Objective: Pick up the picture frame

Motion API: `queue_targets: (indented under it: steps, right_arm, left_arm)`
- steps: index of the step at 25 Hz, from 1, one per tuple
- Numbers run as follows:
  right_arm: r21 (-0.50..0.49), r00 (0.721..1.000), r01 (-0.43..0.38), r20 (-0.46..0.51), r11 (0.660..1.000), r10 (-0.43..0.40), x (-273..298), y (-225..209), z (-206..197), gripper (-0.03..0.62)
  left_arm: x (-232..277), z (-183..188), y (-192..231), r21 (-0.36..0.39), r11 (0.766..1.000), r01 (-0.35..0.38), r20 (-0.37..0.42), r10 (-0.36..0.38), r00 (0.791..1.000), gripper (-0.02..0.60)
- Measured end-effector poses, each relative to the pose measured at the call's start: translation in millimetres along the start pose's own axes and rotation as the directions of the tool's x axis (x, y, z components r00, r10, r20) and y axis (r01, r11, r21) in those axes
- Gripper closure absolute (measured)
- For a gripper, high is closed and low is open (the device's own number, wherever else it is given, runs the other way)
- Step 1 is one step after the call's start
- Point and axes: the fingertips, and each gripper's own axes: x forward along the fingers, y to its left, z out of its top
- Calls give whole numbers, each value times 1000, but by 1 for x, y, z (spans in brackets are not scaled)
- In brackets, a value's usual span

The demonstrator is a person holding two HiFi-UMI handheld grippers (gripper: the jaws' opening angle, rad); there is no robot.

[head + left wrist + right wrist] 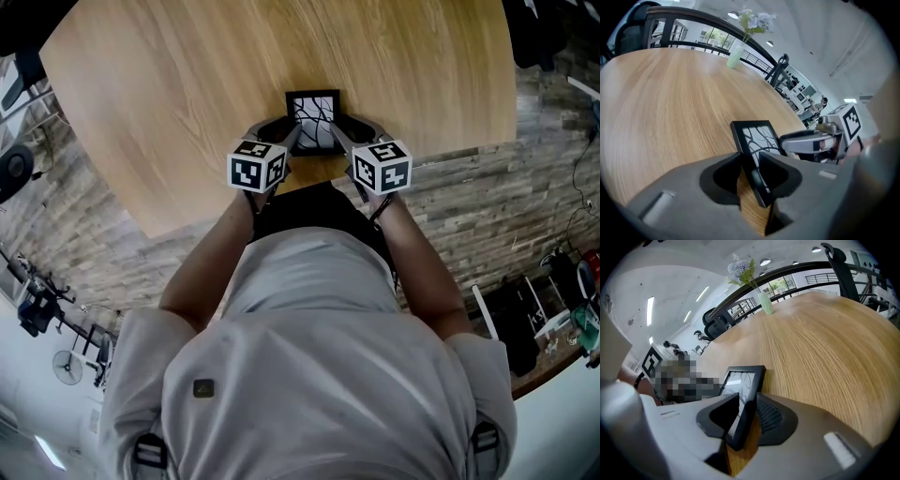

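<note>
Both grippers straddle the picture frame (313,120), jaws apart, not clamped.
Frame sits at the near edge of the table (169,84). Left gripper (750,165) spans its left side, right gripper (746,409) its right. Flat or propped: can't tell. Nothing in the way. Vase (765,302) holding flowers (740,269) stands well apart at the far side, office chair (714,318) beyond.

Pale wood-grain bench (187,94) fills the view, grey plank floor (487,197) beneath; at the far edge a vase of flowers (735,54) (pale green glass), black railing (684,12) behind, ceiling strip lights (650,310) glowing.
</note>
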Motion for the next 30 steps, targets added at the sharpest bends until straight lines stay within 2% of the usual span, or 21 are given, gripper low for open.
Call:
queue_targets:
  steps: [3, 8, 11, 18, 30]
  right_arm:
    - [12, 1000, 13, -4, 1000, -13, 4, 0, 1, 459]
    - [15, 997, 79, -9, 997, -79, 6, -3, 2, 462]
    - [2, 994, 113, -7, 994, -113, 7, -5, -1, 496]
    - [1, 994, 107, 5, 994, -107, 8, -6, 2, 502]
    - [-13, 984, 115, 142, 993, -112, -31, 19, 30, 513]
  left_arm:
    - [2, 2, 1, -12, 1000, -8, 2, 8, 1000, 456]
    - [3, 3, 3, -23, 999, -43, 3, 44, 999, 473]
    - [2, 1, 3, -38, 998, -50, 12, 51, 999, 480]
    - [2, 4, 6, -74, 995, -63, 42, 66, 997, 488]
    - [-35, 35, -15, -20, 996, -90, 158, 92, 983, 503]
